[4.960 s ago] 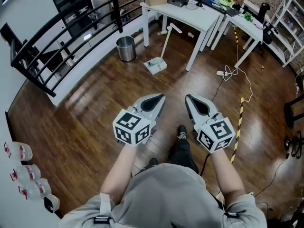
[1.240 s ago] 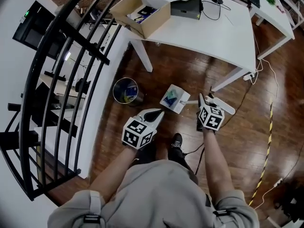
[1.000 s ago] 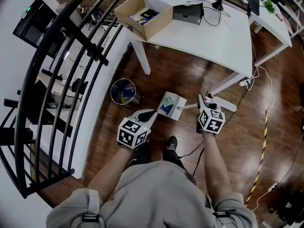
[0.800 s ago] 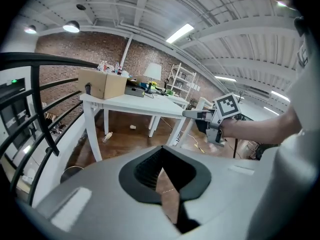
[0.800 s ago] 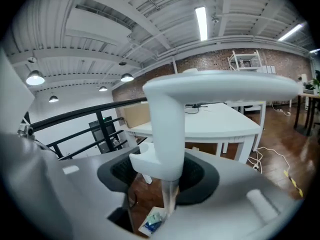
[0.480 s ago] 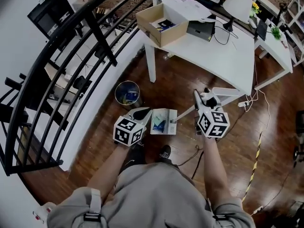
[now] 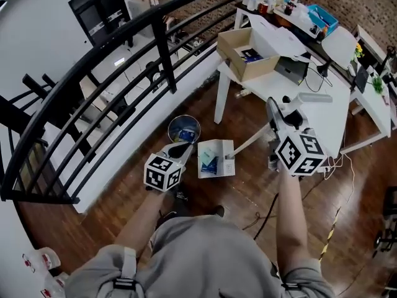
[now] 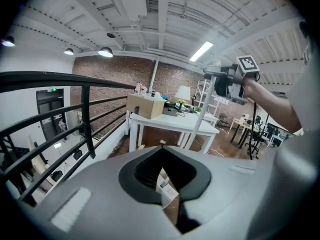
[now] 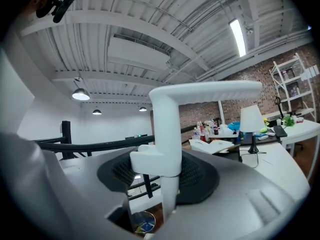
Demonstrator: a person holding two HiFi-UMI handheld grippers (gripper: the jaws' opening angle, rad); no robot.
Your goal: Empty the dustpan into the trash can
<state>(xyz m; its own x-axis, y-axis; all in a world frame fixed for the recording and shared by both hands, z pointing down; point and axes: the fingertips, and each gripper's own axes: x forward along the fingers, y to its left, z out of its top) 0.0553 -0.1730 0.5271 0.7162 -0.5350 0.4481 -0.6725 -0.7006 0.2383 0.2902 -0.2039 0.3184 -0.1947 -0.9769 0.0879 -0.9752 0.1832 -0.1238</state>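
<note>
The white dustpan (image 7: 217, 160) holds bits of blue and dark litter and hangs just right of the round metal trash can (image 7: 184, 129). Its long white handle (image 7: 251, 143) slants up to my right gripper (image 7: 276, 110), which is shut on it below the bent top grip. In the right gripper view the handle (image 9: 167, 134) stands between the jaws of my right gripper (image 9: 165, 171), with the trash can (image 9: 143, 223) far below. My left gripper (image 7: 183, 146) is shut and empty, close to the pan's left edge. In the left gripper view my left gripper (image 8: 161, 150) has its tips together.
A black metal railing (image 7: 124, 48) curves behind the trash can. A white table (image 7: 310, 113) carrying an open cardboard box (image 7: 248, 54) stands right behind the handle. Cables (image 7: 267, 210) lie on the wooden floor by the person's feet.
My right gripper has risen with the handle, and the dustpan has come up and swung left beside the trash can. My left gripper has moved up toward the pan.
</note>
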